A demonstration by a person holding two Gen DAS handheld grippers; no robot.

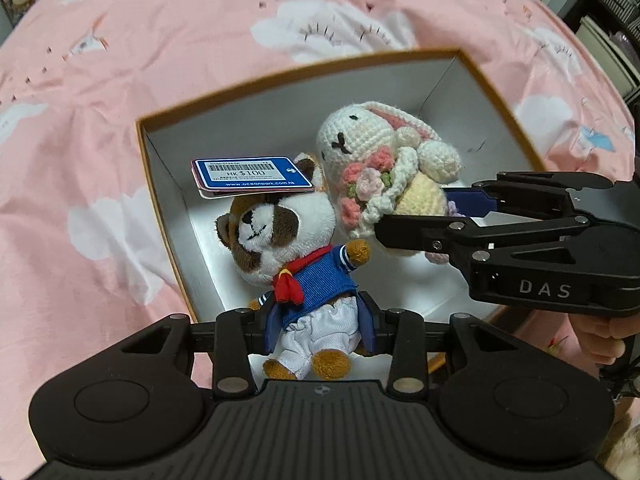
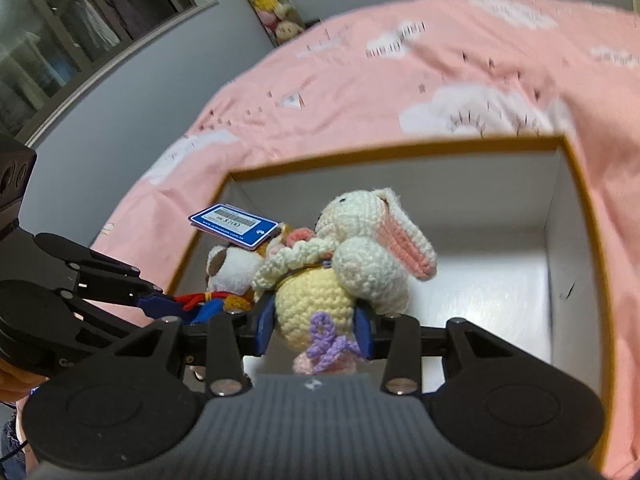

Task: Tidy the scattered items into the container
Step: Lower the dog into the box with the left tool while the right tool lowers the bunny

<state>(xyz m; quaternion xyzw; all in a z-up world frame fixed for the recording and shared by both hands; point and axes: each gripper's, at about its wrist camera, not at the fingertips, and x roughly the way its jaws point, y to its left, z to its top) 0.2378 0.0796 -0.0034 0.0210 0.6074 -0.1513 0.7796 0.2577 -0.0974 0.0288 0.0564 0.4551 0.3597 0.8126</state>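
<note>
A pink bedsheet (image 1: 100, 200) printed with white clouds covers the bed; a grey wall (image 2: 132, 120) stands beyond it. On the sheet sits one open cardboard box (image 1: 168, 208), white inside. Over the box are two toys: the left gripper (image 1: 320, 328) is clamped on a raccoon plush (image 1: 280, 248) with a blue price tag (image 1: 252, 174), and beside it the right gripper (image 2: 316, 328) is clamped on a crocheted bunny (image 2: 360, 256).

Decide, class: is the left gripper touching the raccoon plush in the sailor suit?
Touching. In the left wrist view, the left gripper has its blue pads pressed against both sides of the raccoon plush at the waist, over the open box.
</note>
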